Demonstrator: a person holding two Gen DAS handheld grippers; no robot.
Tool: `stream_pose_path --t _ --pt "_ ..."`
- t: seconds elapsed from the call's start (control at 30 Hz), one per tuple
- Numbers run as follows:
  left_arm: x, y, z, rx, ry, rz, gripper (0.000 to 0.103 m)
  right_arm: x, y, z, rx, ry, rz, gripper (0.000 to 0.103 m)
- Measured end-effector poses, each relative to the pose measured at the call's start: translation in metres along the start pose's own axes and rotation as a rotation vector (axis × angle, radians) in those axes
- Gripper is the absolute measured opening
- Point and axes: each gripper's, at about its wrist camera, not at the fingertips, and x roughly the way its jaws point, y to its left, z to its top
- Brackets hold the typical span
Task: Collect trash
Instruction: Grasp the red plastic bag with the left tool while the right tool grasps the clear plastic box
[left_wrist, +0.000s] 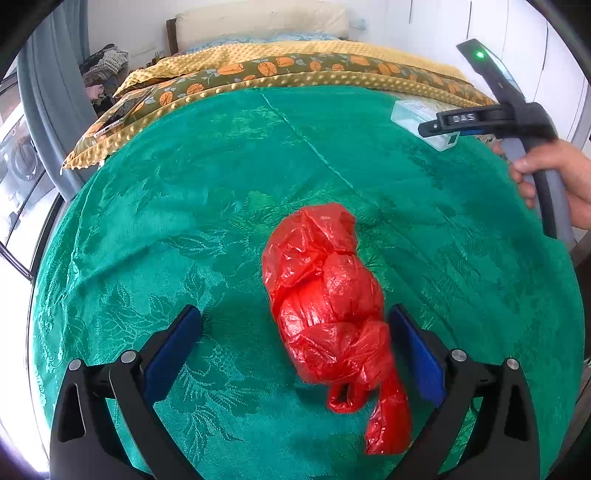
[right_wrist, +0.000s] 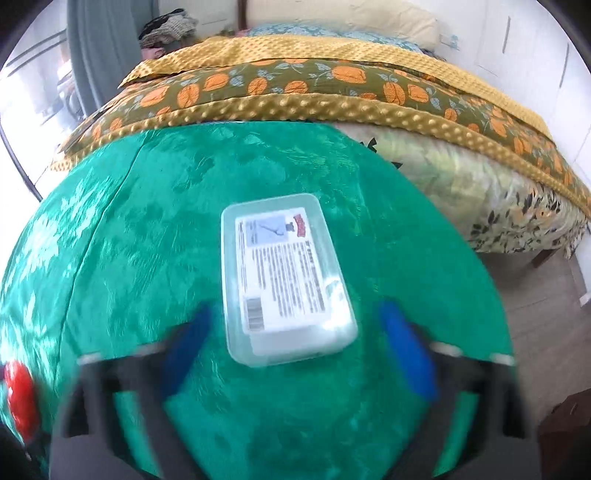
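1. The left gripper (left_wrist: 295, 347) stands wide open over the green cloth (left_wrist: 184, 221), gripping nothing. The red bag (left_wrist: 328, 310), knotted and crumpled, lies on the cloth between its pads, close to the right pad (left_wrist: 415, 354) and well clear of the left one. If the jaws shut from here, the right pad meets the bag first and may shove it sideways rather than pinch it.

2. The bag's tail (left_wrist: 388, 417) trails near, under the right finger. A grip that catches only that thin film could slip, or the bag could swing and drop when lifted.

3. The right gripper (right_wrist: 295, 332) is blurred. Its pads sit either side of the near end of the clear box (right_wrist: 284, 277), with gaps showing, so it is unclenched and holds nothing. The box lies at a slant to the jaws; a close here may twist it or skid it across the cloth.

4. The box is smooth plastic and only its near end is between the pads. A shallow bite may let it tip out.

5. The box sits toward the right edge of the cloth, near the bed (right_wrist: 369, 92). A push could send it off to the floor.

6. The cloth is loose; a low pad may snag and drag it, shifting both items.
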Motion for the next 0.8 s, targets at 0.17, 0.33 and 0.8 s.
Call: stream_pose_path --t 0.17,0.33,0.8 --pt "0.000 0.000 0.000 0.000 0.000 0.001 0.099 -0.021 0.004 -0.020 0.044 -0.014 0.029 0.062" --pt "0.001 0.001 0.000 0.000 0.000 0.001 0.099 -0.056 0.027 -0.076 0.028 -0.008 0.040 0.063" --pt "0.002 0.002 0.000 0.000 -0.001 -0.001 0.099 -0.100 0.086 -0.180 0.011 -0.052 0.025 0.088"
